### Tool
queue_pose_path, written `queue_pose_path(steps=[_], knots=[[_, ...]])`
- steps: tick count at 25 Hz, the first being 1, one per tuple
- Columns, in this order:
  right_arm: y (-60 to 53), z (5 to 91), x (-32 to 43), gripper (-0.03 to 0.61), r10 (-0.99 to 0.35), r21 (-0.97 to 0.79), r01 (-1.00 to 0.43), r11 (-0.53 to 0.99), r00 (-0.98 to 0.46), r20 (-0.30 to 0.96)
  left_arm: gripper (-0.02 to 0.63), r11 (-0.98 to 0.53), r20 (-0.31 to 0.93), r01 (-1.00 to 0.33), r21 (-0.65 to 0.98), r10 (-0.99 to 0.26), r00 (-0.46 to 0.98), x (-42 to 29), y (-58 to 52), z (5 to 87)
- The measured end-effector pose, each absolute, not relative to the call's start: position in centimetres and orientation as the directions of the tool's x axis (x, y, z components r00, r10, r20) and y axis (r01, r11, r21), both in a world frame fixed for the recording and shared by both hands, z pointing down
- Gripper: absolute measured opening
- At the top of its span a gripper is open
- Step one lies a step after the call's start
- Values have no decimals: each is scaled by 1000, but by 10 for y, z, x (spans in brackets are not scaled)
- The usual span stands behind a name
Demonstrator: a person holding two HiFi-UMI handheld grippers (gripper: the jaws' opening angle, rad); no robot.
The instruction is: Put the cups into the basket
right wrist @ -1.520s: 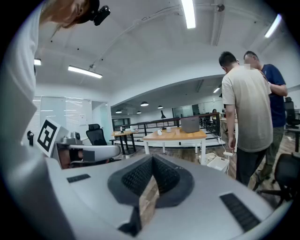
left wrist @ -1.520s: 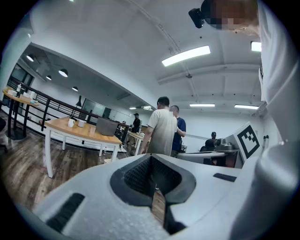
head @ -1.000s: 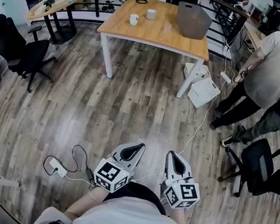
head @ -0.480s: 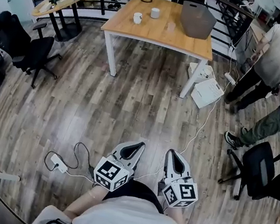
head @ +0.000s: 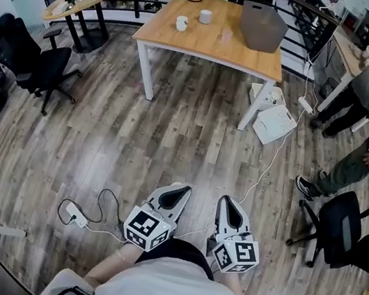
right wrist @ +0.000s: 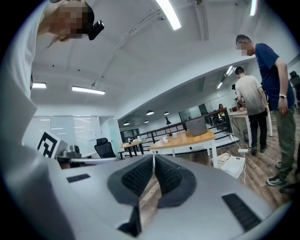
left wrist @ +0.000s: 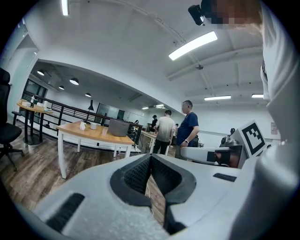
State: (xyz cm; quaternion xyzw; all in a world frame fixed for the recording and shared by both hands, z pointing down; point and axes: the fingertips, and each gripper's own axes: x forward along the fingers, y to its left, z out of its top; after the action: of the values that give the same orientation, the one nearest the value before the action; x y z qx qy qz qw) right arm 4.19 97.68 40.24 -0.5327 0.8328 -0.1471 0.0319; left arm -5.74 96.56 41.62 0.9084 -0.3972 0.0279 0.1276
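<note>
Task not started, by my read. Nothing is in either gripper and none of the cups has been picked up.

- left gripper [head: 179,192]: jaws closed together, empty.
- right gripper [head: 225,201]: jaws also pressed together, empty. Both are held low, close to the person's body, over the wood floor.
- worktop [head: 209,47]: well ahead of both grippers, out of reach from here.
- Count is 3 cups, all standing on the worktop: white cup [head: 182,23] ahead and left of the left gripper, second white cup [head: 205,17] just beyond it, and paler third cup [head: 226,35] roughly straight ahead between the grippers.
- 1 basket [head: 262,27], grey, on the same worktop, far ahead of the right gripper, near the cups but apart from them. Can't see inside it.

Left to do: walk up, then 3 picks and 3 drops into the basket.
</note>
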Motion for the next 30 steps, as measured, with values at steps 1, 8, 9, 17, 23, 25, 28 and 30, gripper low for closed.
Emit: queue_pose_path(steps=[1, 8, 9, 17, 23, 25, 28, 30], knots=[[973, 404, 43, 12, -899, -279, -880, 384, -426, 106, 6, -654, 152, -727, 209, -712, 685, -56, 962, 416], [935, 400, 41, 12, -908, -257, -890, 377, -410, 90, 6, -653, 148, -724, 223, -711, 687, -58, 922, 418], [928, 401, 42, 12, -909, -260, -891, 373, -407, 92, 6, -655, 148, -722, 223, -709, 689, -57, 914, 418], [849, 399, 50, 12, -922, -302, -893, 333, -376, 96, 6, -686, 142, -698, 205, -685, 715, -50, 828, 409], [764, 381, 46, 12, -923, -303, -888, 346, -380, 57, 6, -709, 129, -680, 185, -669, 732, -51, 751, 395], [739, 375, 42, 12, -923, -293, -888, 355, -383, 42, 6, -711, 118, -679, 182, -670, 733, -55, 728, 391], [706, 371, 34, 12, -920, -283, -887, 365, -390, 33, 6, -707, 115, -683, 182, -674, 729, -62, 696, 390], [688, 373, 29, 12, -917, -282, -885, 370, -396, 39, 6, -704, 118, -686, 186, -677, 727, -66, 678, 392]])
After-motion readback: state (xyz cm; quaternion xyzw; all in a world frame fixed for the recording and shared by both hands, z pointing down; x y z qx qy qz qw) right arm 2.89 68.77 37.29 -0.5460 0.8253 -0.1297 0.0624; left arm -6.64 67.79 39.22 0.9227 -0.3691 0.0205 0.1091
